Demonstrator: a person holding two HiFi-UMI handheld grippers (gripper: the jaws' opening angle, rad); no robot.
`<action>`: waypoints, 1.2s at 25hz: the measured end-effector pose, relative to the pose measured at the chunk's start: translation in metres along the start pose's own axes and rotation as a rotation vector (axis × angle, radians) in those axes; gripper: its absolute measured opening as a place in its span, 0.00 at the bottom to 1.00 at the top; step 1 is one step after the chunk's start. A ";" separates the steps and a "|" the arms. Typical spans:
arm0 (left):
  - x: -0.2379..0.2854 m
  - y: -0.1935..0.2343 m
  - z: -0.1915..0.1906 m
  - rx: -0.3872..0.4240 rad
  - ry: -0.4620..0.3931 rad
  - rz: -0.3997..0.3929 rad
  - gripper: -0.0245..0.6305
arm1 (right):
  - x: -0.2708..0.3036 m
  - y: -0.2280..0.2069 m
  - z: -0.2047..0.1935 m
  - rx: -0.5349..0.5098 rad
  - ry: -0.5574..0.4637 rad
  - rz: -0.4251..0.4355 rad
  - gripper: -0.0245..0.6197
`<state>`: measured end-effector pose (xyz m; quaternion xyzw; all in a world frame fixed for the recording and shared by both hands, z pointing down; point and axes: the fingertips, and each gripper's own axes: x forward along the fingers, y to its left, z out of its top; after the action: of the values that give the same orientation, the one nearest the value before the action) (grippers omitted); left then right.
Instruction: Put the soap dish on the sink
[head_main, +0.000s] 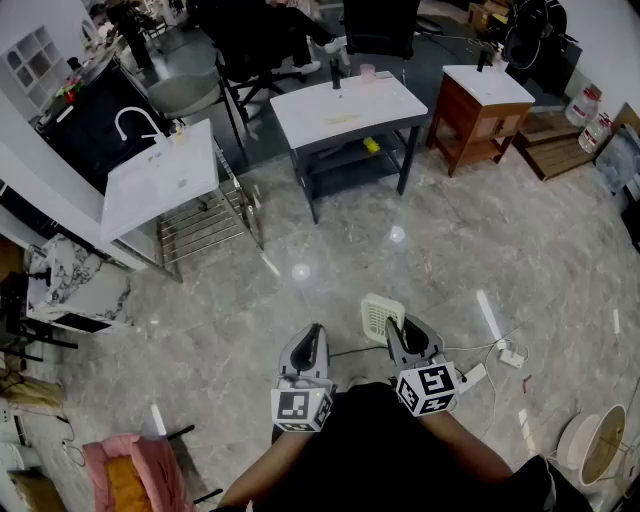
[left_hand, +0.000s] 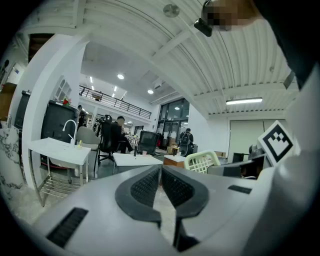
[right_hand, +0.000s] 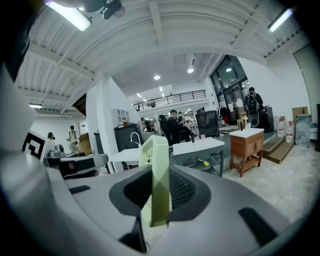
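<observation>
A pale green slatted soap dish (head_main: 381, 317) is clamped edge-on in my right gripper (head_main: 396, 328), low in the head view over the marble floor. In the right gripper view the soap dish (right_hand: 159, 172) stands upright between the dark pads, which press on both its faces. My left gripper (head_main: 311, 332) hangs beside it, shut with nothing in it; its fingertips (left_hand: 161, 172) meet in the left gripper view, where the dish (left_hand: 202, 161) shows to the right. A white sink (head_main: 160, 178) with a curved faucet (head_main: 133, 119) stands far off at the upper left.
A second white basin top on a grey stand (head_main: 347, 108) and a wooden vanity (head_main: 485, 100) stand farther back. Cables and a power strip (head_main: 503, 354) lie on the floor at right. A pink-cushioned seat (head_main: 125, 472) is at lower left. People sit at desks beyond.
</observation>
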<state>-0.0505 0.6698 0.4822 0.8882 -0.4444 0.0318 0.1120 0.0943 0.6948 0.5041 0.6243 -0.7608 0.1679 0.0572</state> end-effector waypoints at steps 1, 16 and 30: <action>-0.001 0.000 -0.001 0.001 0.000 0.003 0.07 | 0.000 -0.001 -0.002 0.001 -0.001 0.002 0.15; 0.041 0.111 0.008 -0.045 -0.013 0.107 0.07 | 0.066 -0.018 0.022 -0.018 -0.004 -0.043 0.15; 0.186 0.246 0.075 -0.064 -0.025 0.077 0.07 | 0.255 -0.049 0.101 0.006 -0.017 -0.073 0.15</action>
<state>-0.1376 0.3652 0.4806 0.8667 -0.4806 0.0108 0.1334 0.0998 0.4163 0.4941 0.6533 -0.7374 0.1625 0.0550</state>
